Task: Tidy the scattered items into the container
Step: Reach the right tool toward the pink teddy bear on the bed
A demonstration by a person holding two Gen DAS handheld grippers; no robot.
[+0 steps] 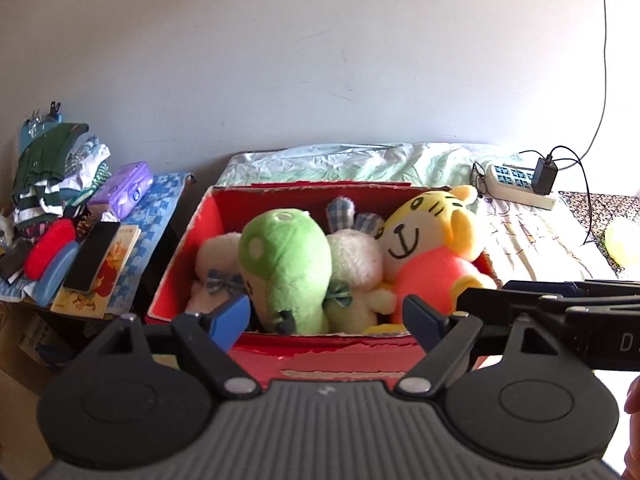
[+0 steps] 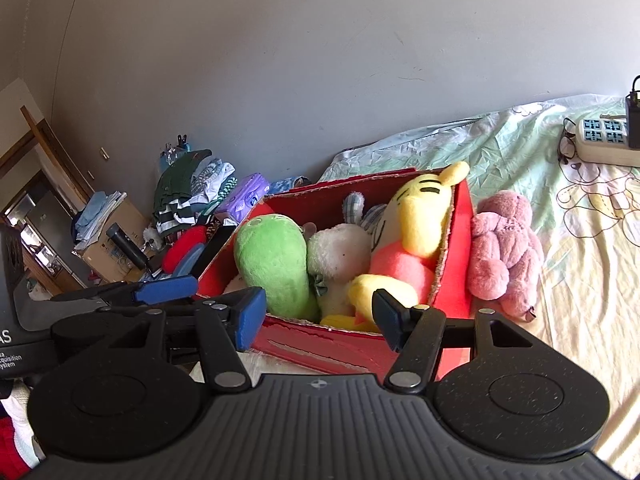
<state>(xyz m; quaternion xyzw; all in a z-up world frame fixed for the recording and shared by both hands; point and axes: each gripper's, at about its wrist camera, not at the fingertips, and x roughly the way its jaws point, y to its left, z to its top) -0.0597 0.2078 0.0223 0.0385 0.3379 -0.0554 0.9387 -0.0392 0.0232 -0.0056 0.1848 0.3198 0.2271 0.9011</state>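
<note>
Where the bed (image 2: 580,240) meets the wall, I see the red box (image 1: 216,216) standing on the sheet, packed with soft toys. A green toy (image 1: 284,264) lies toward the box's left side, nose toward the near wall. A white toy (image 1: 354,260) sits in the middle, with a second white one (image 1: 214,264) wedged into the left corner. A yellow tiger (image 1: 424,236) in a pink top fills the right side, its head rising above the rim.

One toy lies outside: a pink toy (image 2: 504,252) rests on the sheet, touching the box's right wall.

My left gripper (image 1: 326,316) hangs in front of the box's near wall. Its blue pads stand well apart and nothing is between them. My right gripper (image 2: 318,316) hangs near the same wall, toward the box's right corner, its jaws also parted and empty. Each gripper shows at the edge of the other's view, so the two are side by side.

Further along the bed, near the wall, a white power strip (image 1: 516,184) lies with a black charger (image 1: 544,178) plugged in. A yellow-green ball (image 1: 624,244) sits at the bed's right edge.

Left of the bed, a side table (image 1: 160,208) with a blue checked cover holds folded clothes (image 1: 52,168), a purple pack (image 1: 128,188), a red case (image 1: 50,246), a black phone (image 1: 92,256) and a book (image 1: 108,276).
</note>
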